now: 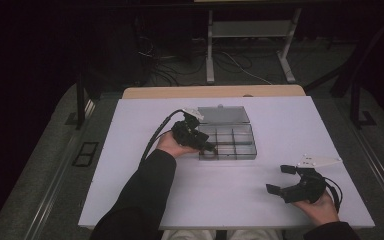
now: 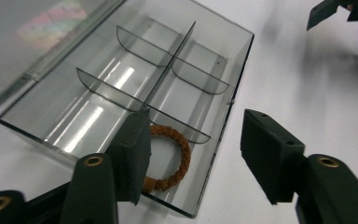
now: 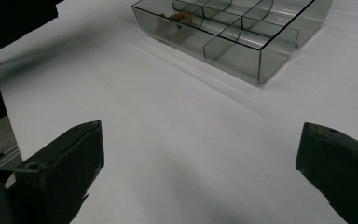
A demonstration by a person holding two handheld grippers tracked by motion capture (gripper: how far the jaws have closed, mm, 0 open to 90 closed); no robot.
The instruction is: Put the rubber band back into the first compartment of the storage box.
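Hovering open above the clear box, the left tongs faced a brown bracelet in its corner compartment (right tongs open, idle); likely better to descend straight, avoiding the dividers.

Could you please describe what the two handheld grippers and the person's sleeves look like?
Both the left gripper and right gripper are black with blocky fingers and brass-coloured rivets. Each carries a pale three-cornered plate and trails a black cable. The sleeves are dark.
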